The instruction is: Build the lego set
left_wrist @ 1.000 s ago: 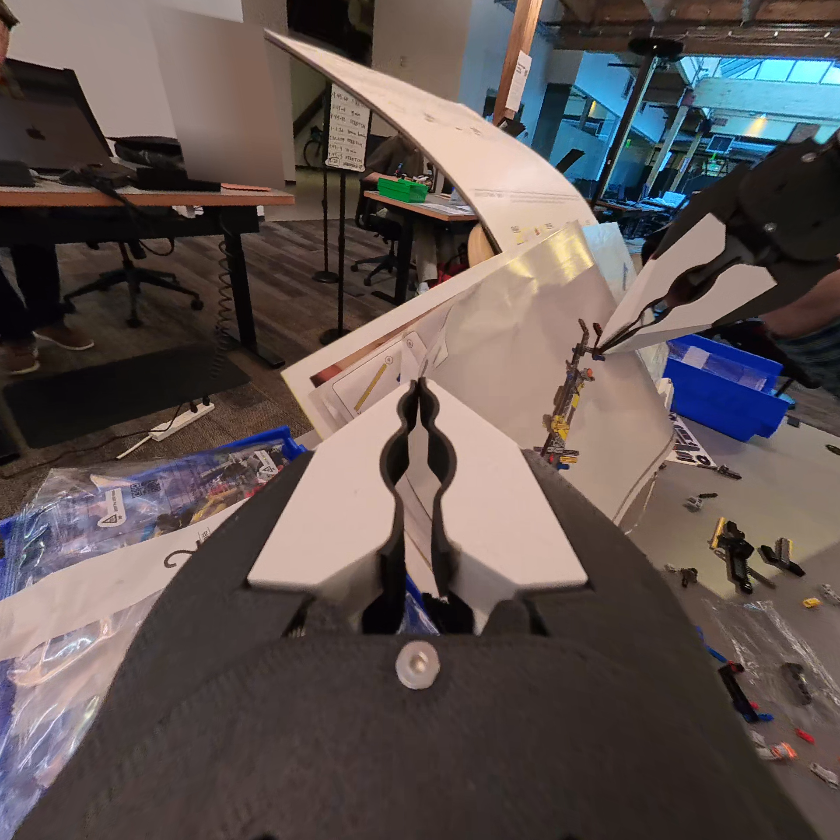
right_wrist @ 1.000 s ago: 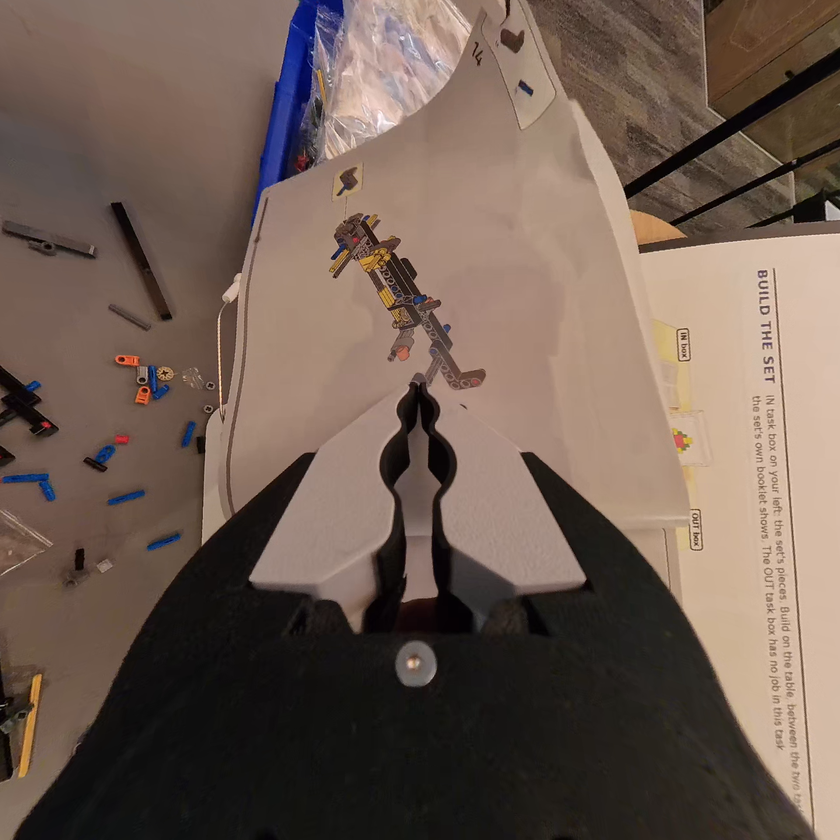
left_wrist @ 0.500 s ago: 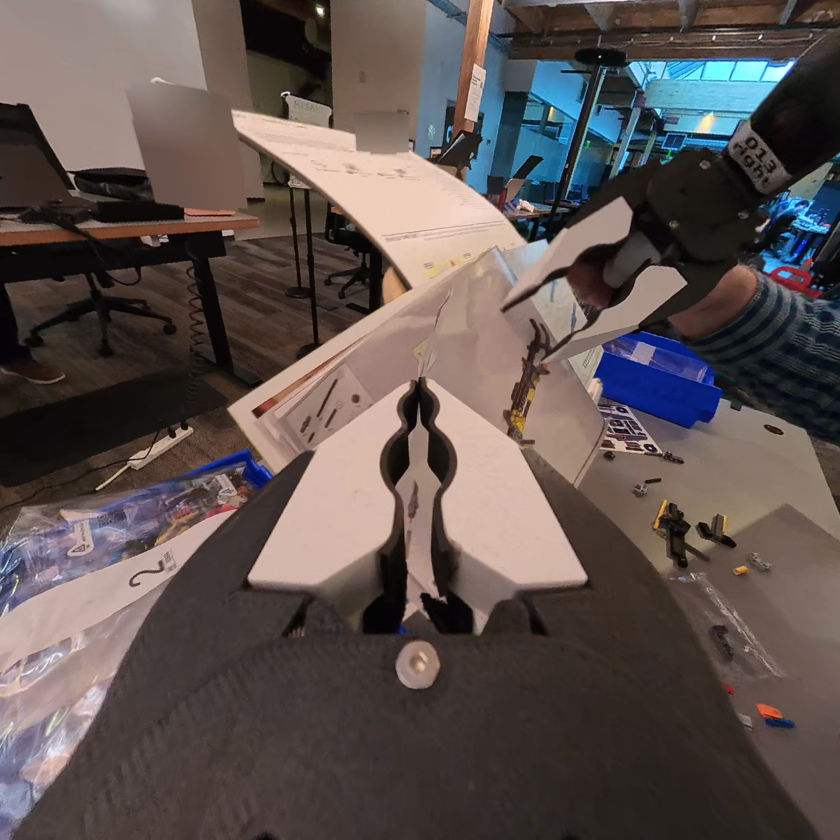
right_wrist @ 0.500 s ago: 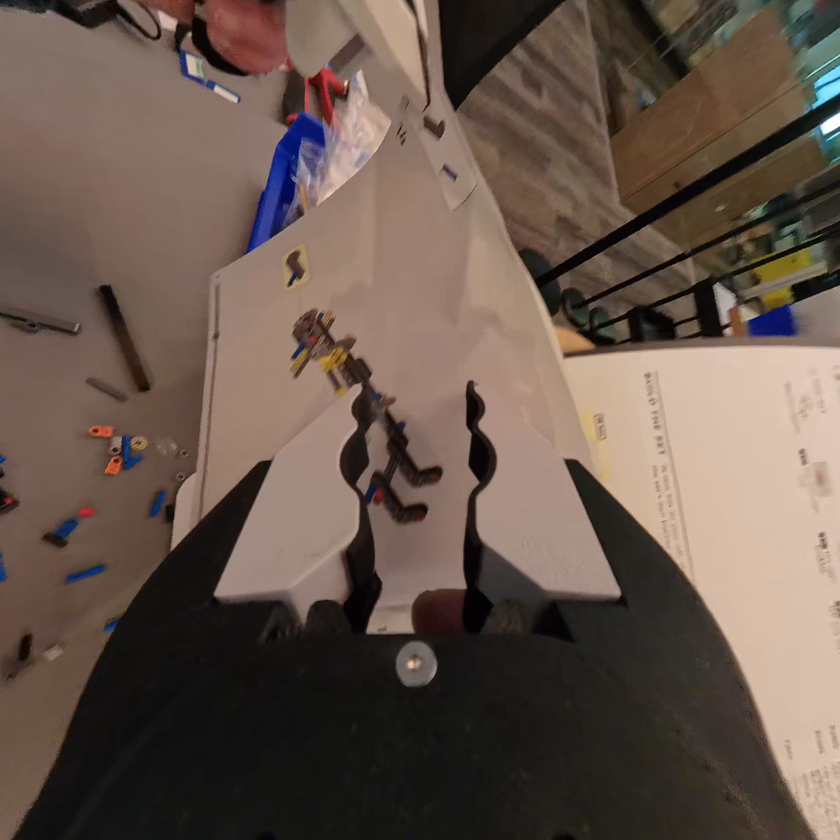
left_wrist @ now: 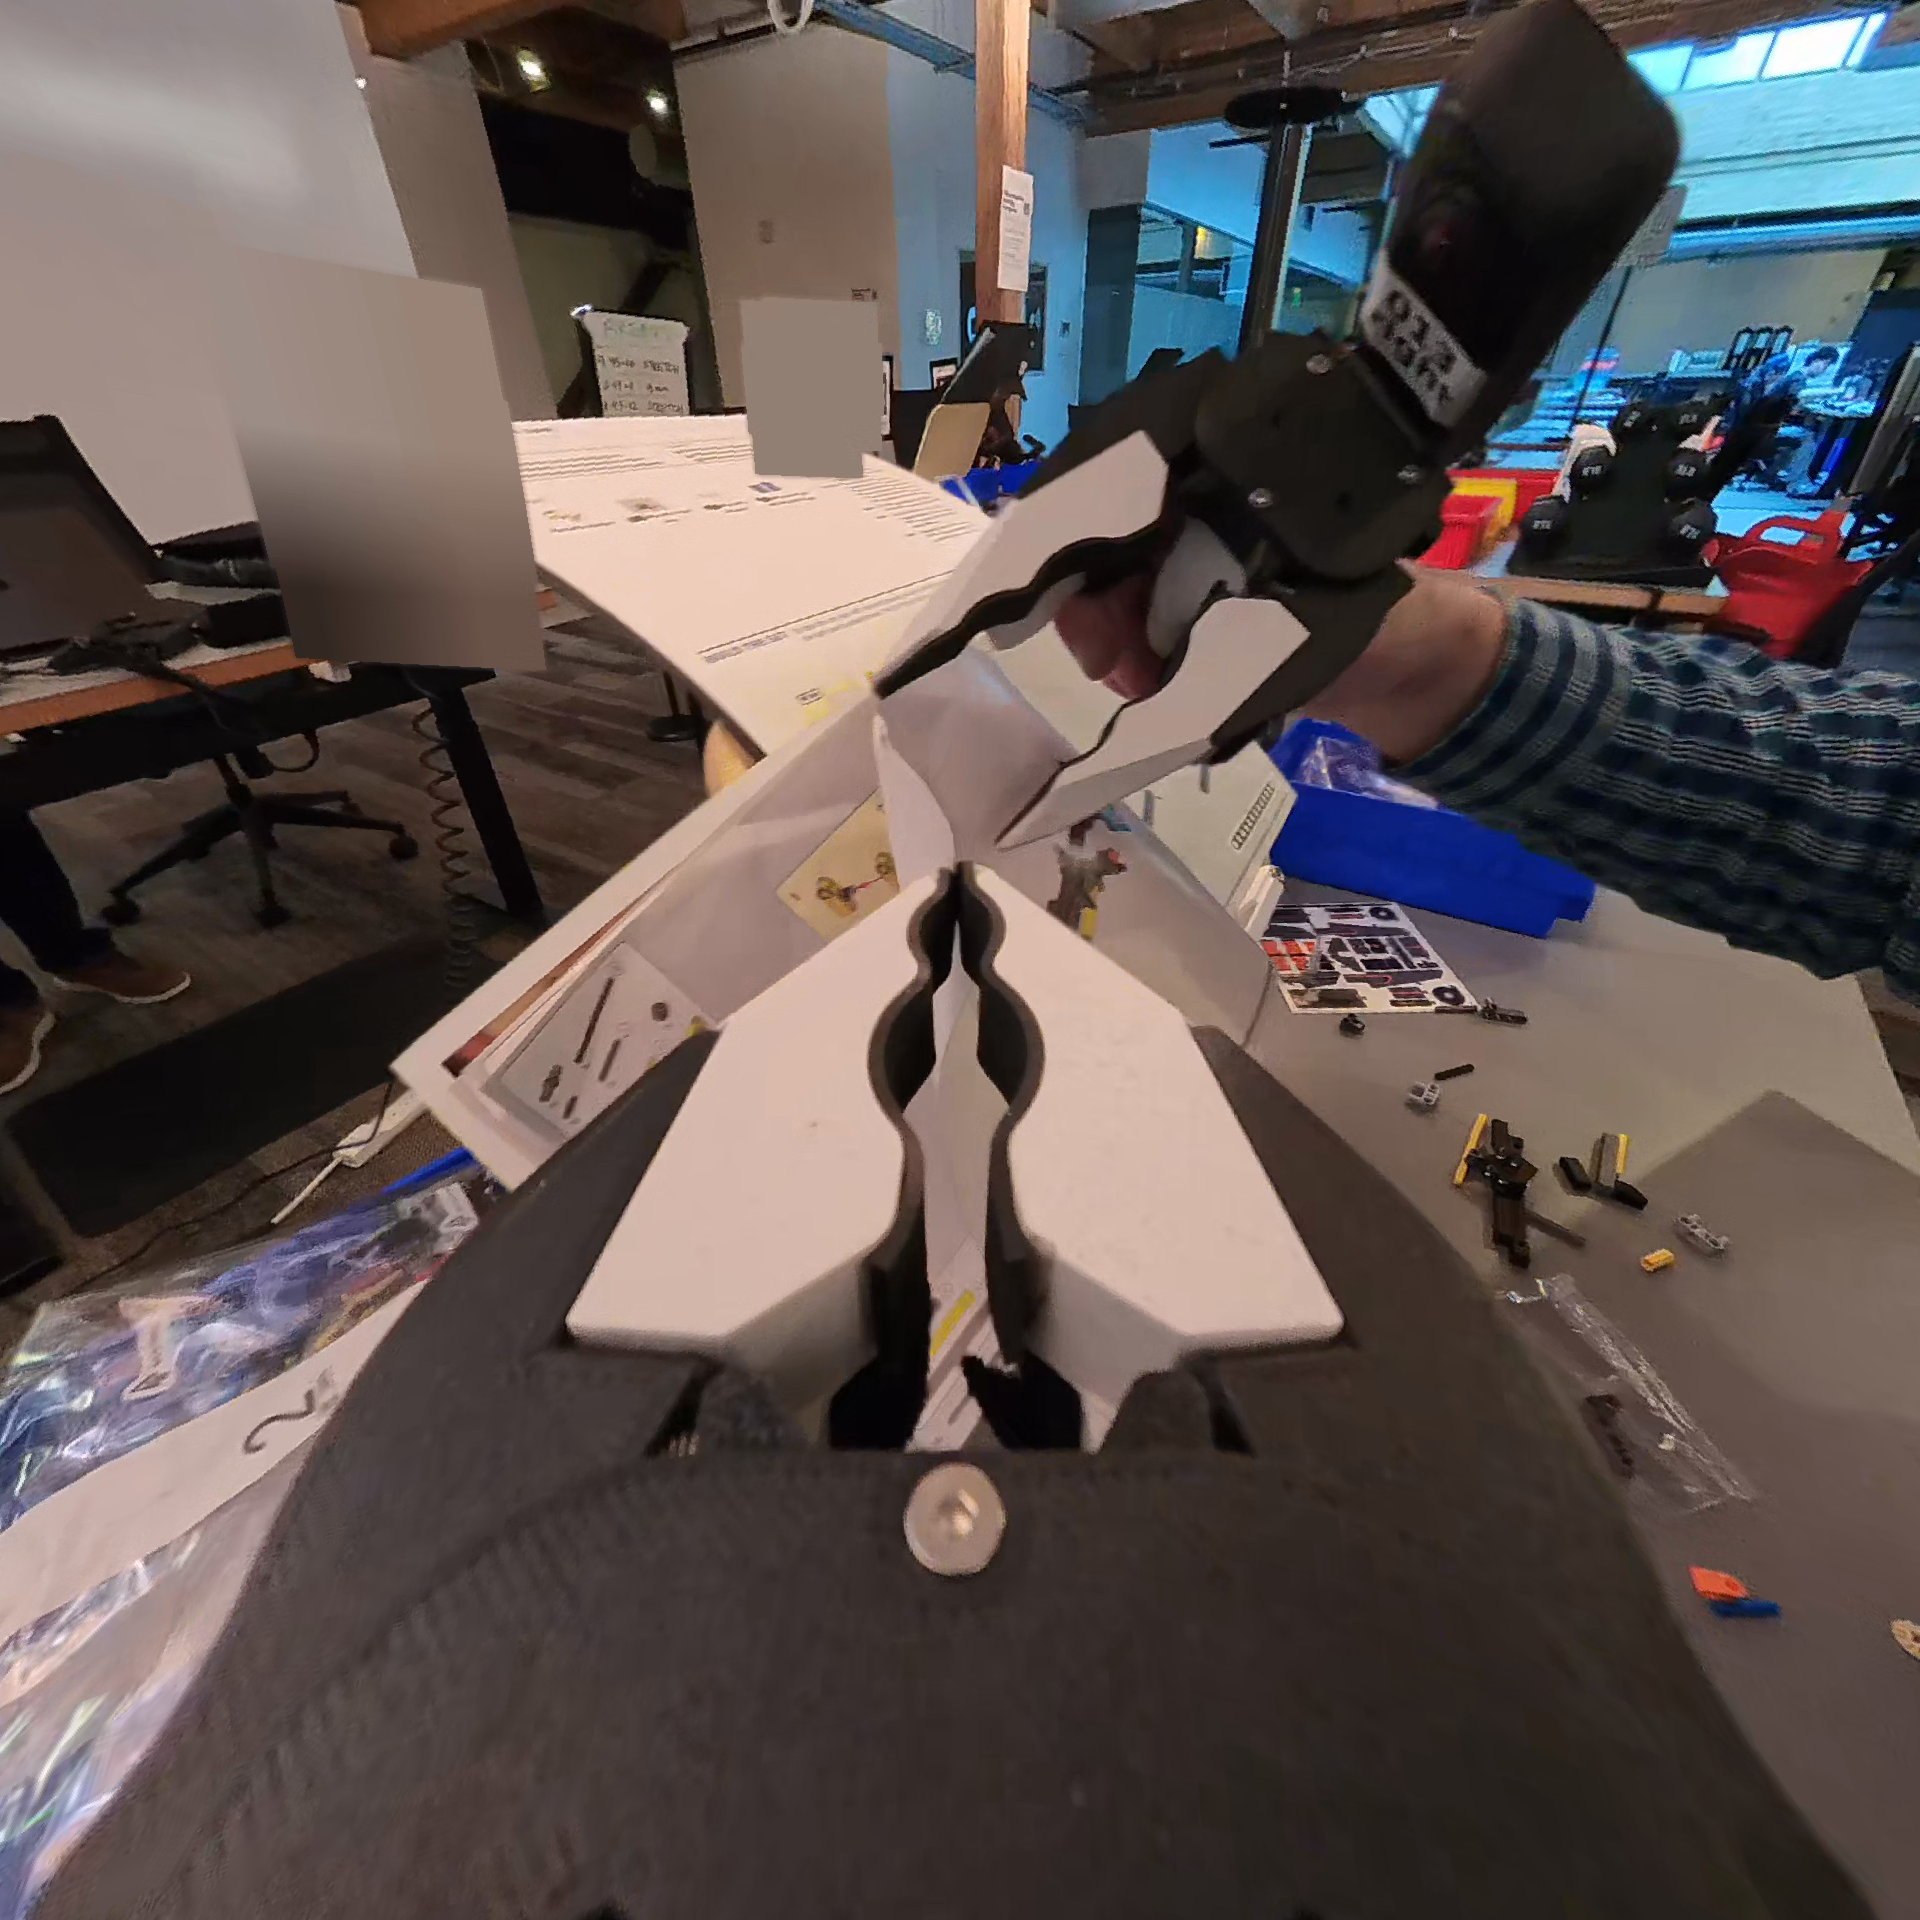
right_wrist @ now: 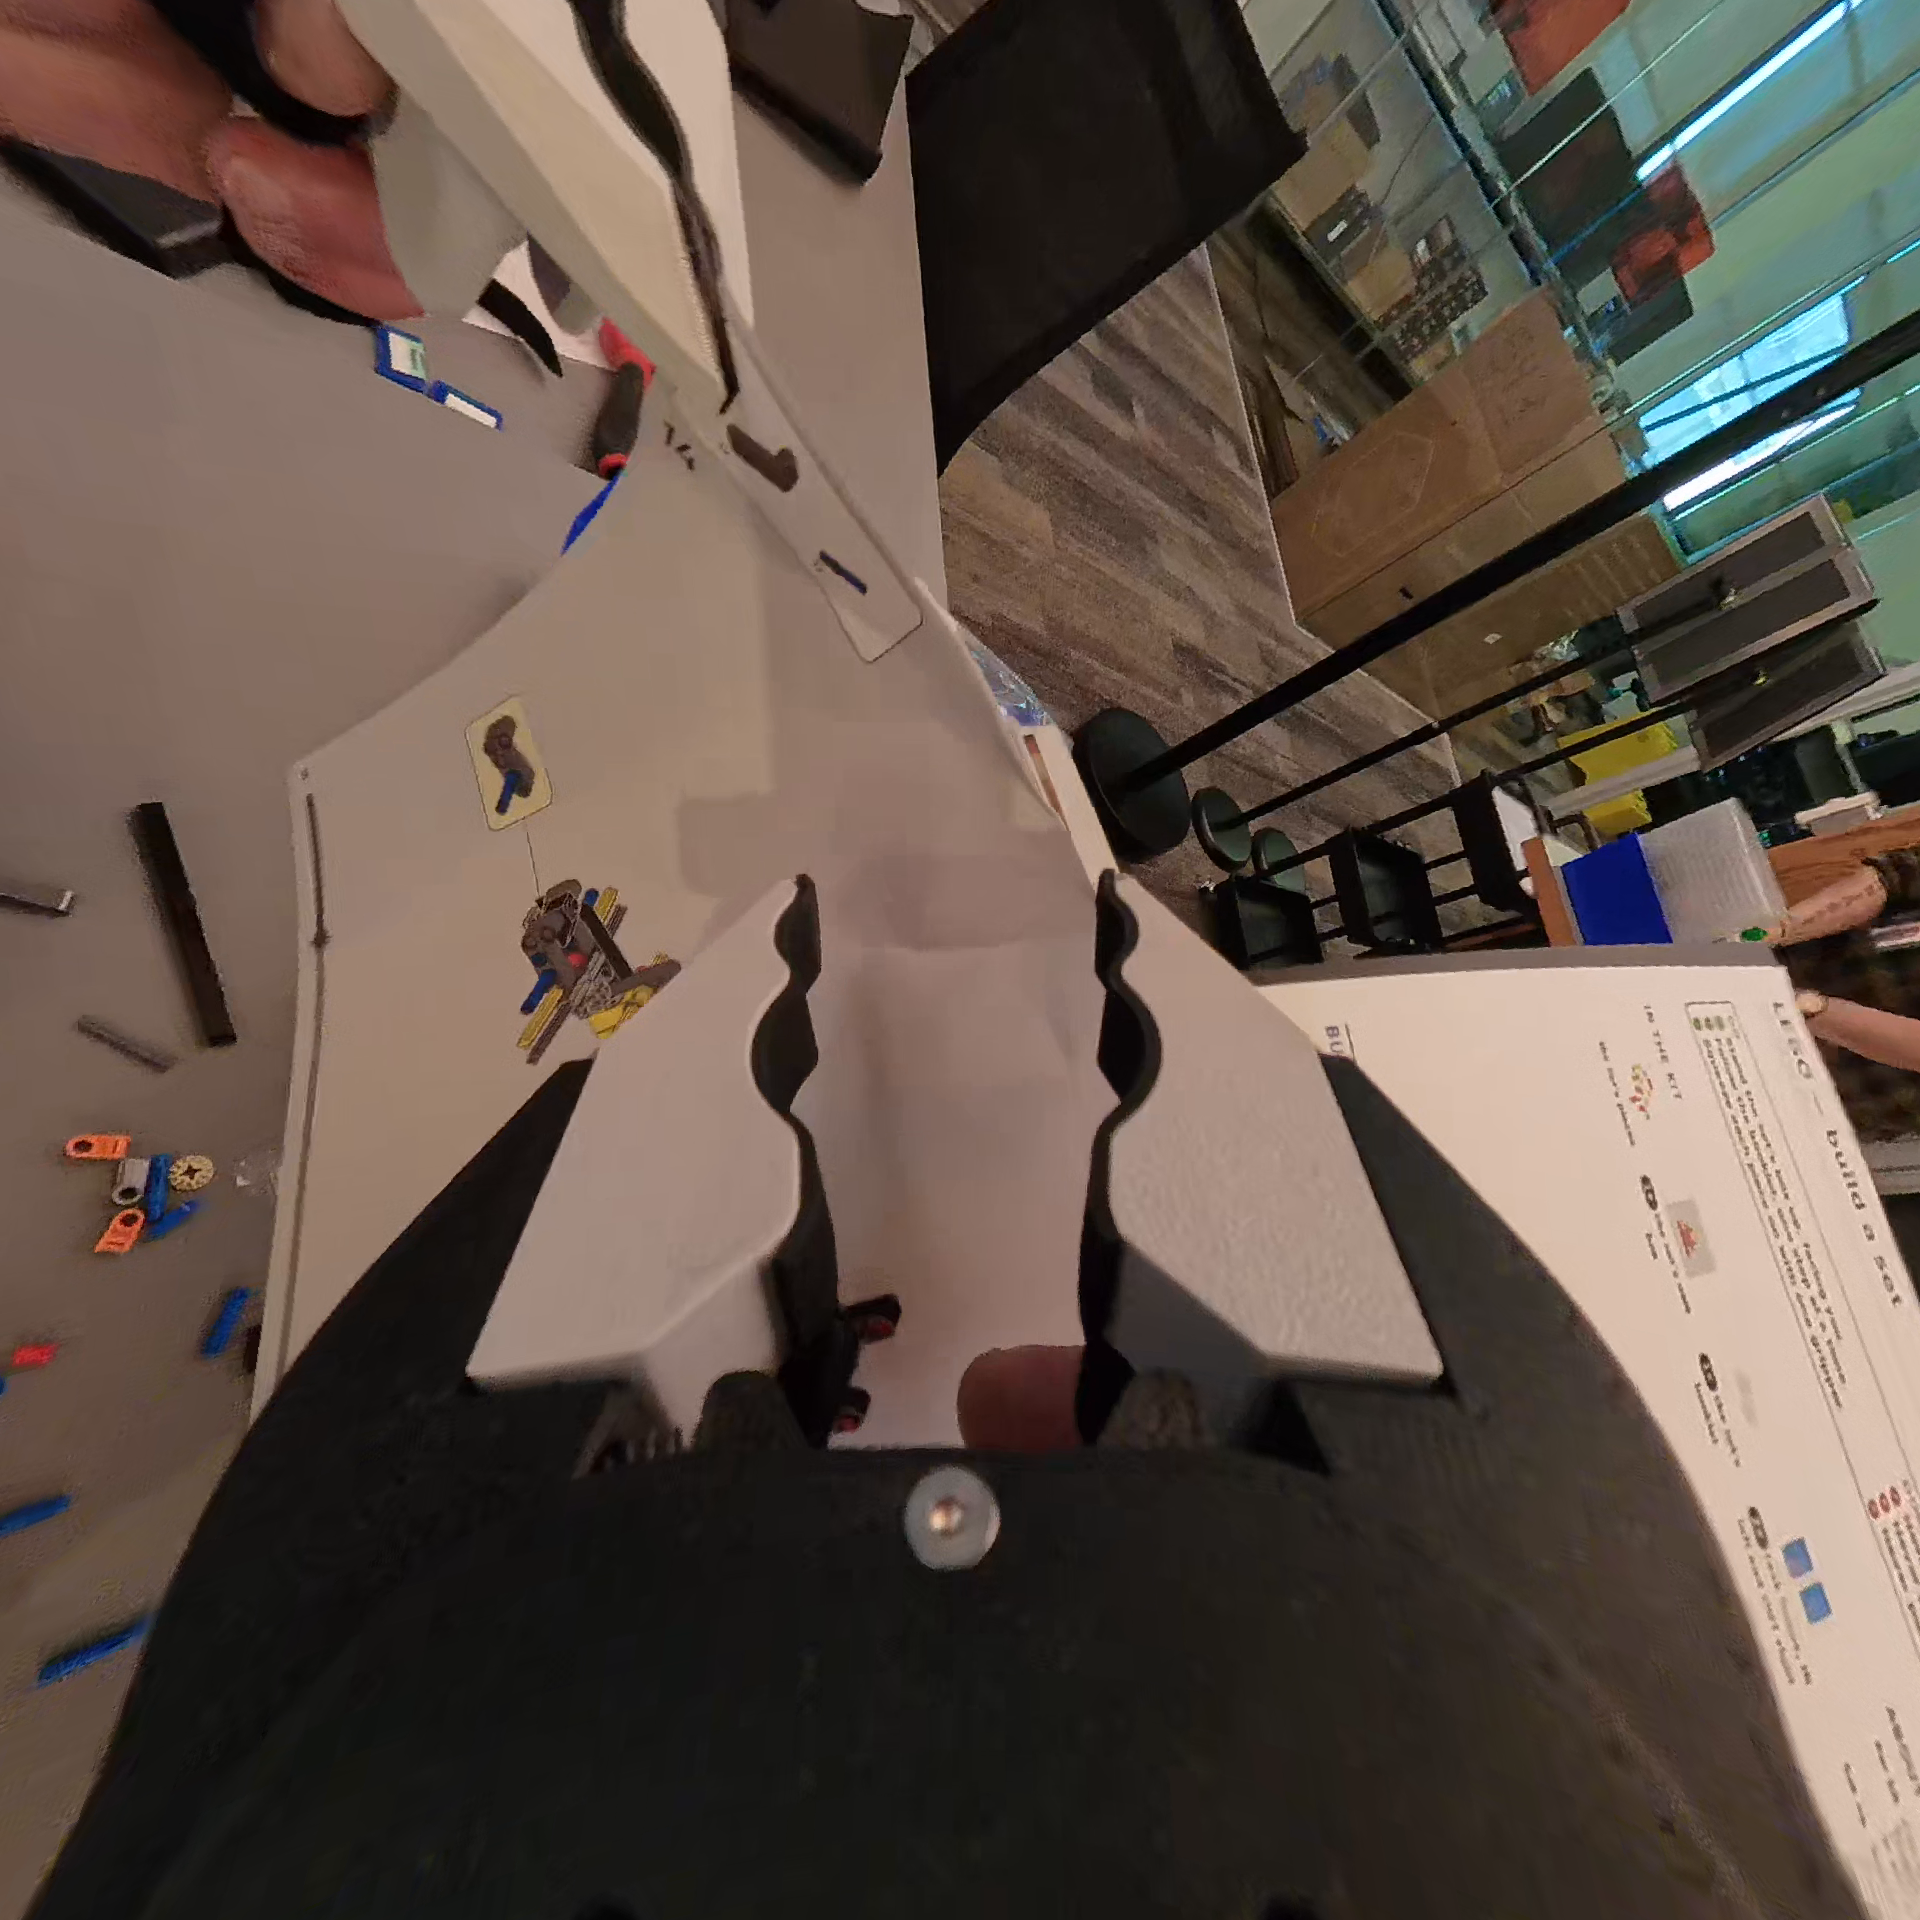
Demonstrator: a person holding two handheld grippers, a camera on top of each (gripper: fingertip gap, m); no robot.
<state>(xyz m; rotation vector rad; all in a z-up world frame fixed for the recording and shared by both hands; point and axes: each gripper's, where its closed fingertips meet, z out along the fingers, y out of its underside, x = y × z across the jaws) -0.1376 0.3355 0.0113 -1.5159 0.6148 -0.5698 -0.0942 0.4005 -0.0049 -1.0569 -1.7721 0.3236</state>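
Grey tabletop (left_wrist: 1714, 1039) is carrying everything here, and the biggest thing on it is the white glossy paper instruction booklet (right_wrist: 644, 831), whose page is standing lifted off the rest. A second ago the right gripper (right_wrist: 951, 904) was pinched on that page's edge; now its white fingers are standing wide apart with nothing between them, and it is hovering above the paper. The left gripper (left_wrist: 961, 883) is the one gripping now, its jaws closed on the thin sheet running between them. That reads as a page turn being passed from one hand to the other, so the builder is likely moving to the next step rather than joining parts.

Only the left wrist view is showing the blue plastic bin (left_wrist: 1423, 862) beyond the booklet, the printed sticker sheet (left_wrist: 1361, 956) and a small black and yellow partial assembly (left_wrist: 1496, 1174) lying on the table. Only the right wrist view is showing the page's printed diagram, a long black beam (right_wrist: 177, 925), and the scattered orange and blue pins (right_wrist: 135, 1184) beside the booklet. Loose lego pieces are lying untouched on both sides, well apart from either gripper.
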